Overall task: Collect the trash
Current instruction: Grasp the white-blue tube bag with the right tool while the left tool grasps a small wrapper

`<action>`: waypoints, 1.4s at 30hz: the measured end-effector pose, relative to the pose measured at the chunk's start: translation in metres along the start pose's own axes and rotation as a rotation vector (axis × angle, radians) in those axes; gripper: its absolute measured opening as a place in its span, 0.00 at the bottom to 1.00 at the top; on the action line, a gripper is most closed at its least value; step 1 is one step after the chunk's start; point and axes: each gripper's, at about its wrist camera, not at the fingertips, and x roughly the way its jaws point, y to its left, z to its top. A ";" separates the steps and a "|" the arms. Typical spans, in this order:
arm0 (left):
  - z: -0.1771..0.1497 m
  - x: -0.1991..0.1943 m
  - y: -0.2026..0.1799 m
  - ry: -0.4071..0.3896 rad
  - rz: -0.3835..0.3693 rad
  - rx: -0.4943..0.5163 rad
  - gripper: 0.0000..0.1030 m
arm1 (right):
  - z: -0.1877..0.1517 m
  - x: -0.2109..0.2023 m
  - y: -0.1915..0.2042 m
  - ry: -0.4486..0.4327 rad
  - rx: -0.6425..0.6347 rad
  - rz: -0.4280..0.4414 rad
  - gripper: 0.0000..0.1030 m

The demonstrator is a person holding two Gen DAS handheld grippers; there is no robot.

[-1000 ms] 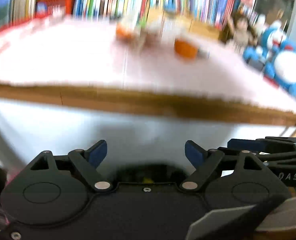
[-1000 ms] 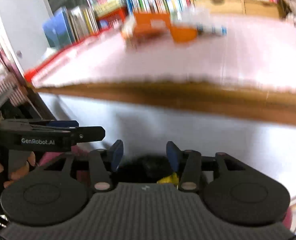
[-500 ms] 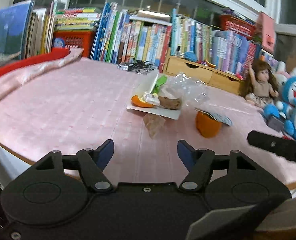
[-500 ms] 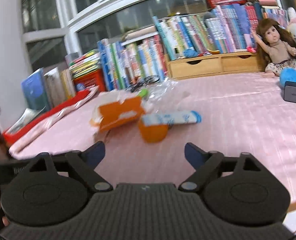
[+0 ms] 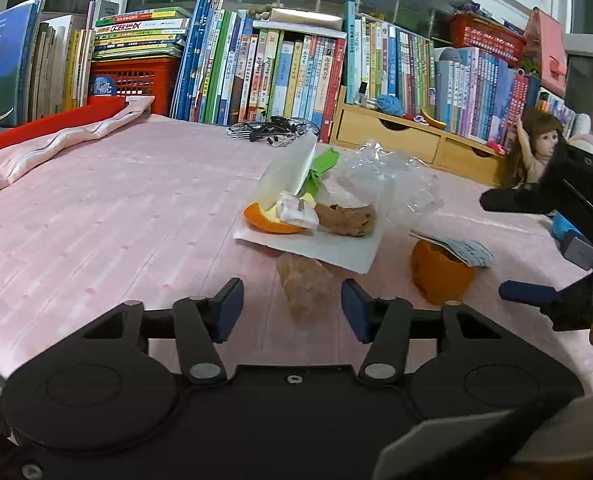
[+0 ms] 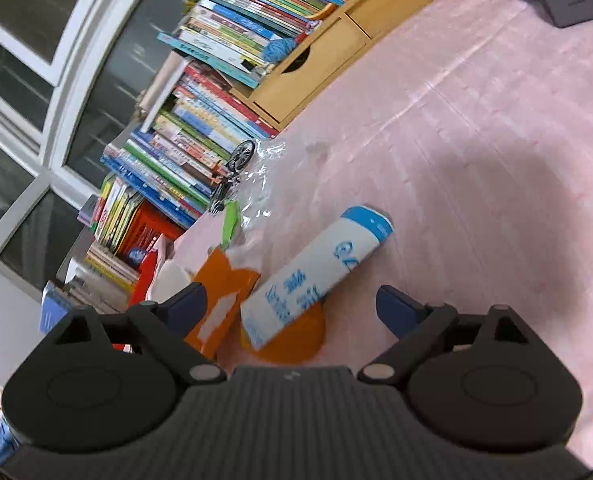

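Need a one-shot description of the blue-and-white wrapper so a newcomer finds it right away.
Start at the pink tablecloth in front of the bookshelf, then find the trash cluster near its front edge. The blue-and-white wrapper is a flattened tube lying across the top of the orange peel cup, right of the white paper sheet. It is the only piece with blue print.

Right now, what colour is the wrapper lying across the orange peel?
White with blue print and a blue end, the wrapper shows best in the right wrist view.
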 end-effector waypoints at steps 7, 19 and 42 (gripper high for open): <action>0.004 0.011 -0.004 -0.015 -0.021 0.014 0.09 | 0.011 0.031 0.009 0.031 0.000 -0.033 0.47; -0.009 -0.028 -0.007 -0.059 -0.074 0.078 0.07 | 0.009 0.004 0.016 -0.066 -0.080 -0.034 0.13; -0.016 -0.074 -0.009 -0.108 -0.152 0.093 0.07 | -0.015 -0.080 0.039 -0.182 -0.298 0.059 0.05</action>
